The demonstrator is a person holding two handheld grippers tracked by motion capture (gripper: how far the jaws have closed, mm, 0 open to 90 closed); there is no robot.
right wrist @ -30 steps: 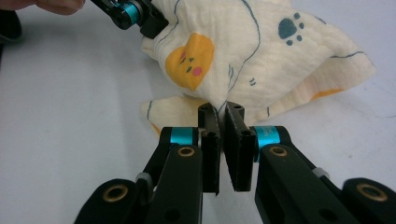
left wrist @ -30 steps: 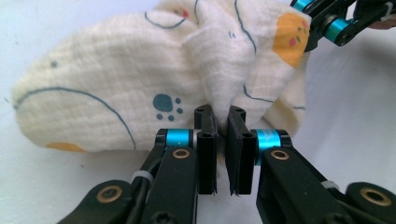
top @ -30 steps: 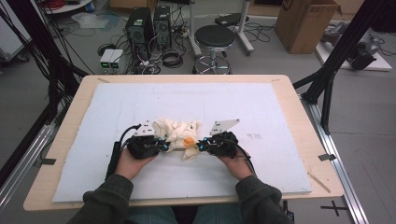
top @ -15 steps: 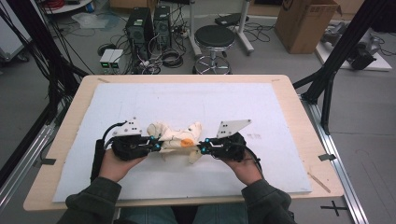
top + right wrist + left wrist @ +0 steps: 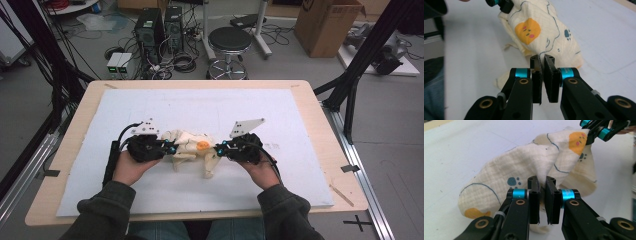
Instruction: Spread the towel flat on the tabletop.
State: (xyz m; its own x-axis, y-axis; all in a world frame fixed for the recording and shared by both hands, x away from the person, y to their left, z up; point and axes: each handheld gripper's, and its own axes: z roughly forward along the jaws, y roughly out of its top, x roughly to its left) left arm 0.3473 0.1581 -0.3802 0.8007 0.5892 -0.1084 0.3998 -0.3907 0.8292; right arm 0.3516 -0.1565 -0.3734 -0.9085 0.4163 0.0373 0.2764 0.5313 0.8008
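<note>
A cream muslin cloth [image 5: 192, 147] printed with orange faces, blue paw marks and blue lines hangs bunched between both grippers just above the white mat [image 5: 200, 107]. My left gripper [image 5: 171, 149] is shut on the cloth's left end; in the left gripper view its jaws pinch a fold of the cloth [image 5: 524, 167]. My right gripper [image 5: 218, 148] is shut on the right end, with fabric of the cloth [image 5: 541, 32] caught between its pads. Part of the cloth droops down onto the mat in front.
The mat covers most of a wooden table [image 5: 327, 130]. Beyond the table's far edge stand a black stool [image 5: 230, 40], computer towers [image 5: 150, 25] with cables, and a cardboard box [image 5: 325, 25]. Black frame posts [image 5: 357, 65] rise at the right and left.
Both hands have risen and spread apart, left gripper leftward and right gripper rightward. The cloth, bunched on the mat before, is now lifted and stretched between them.
</note>
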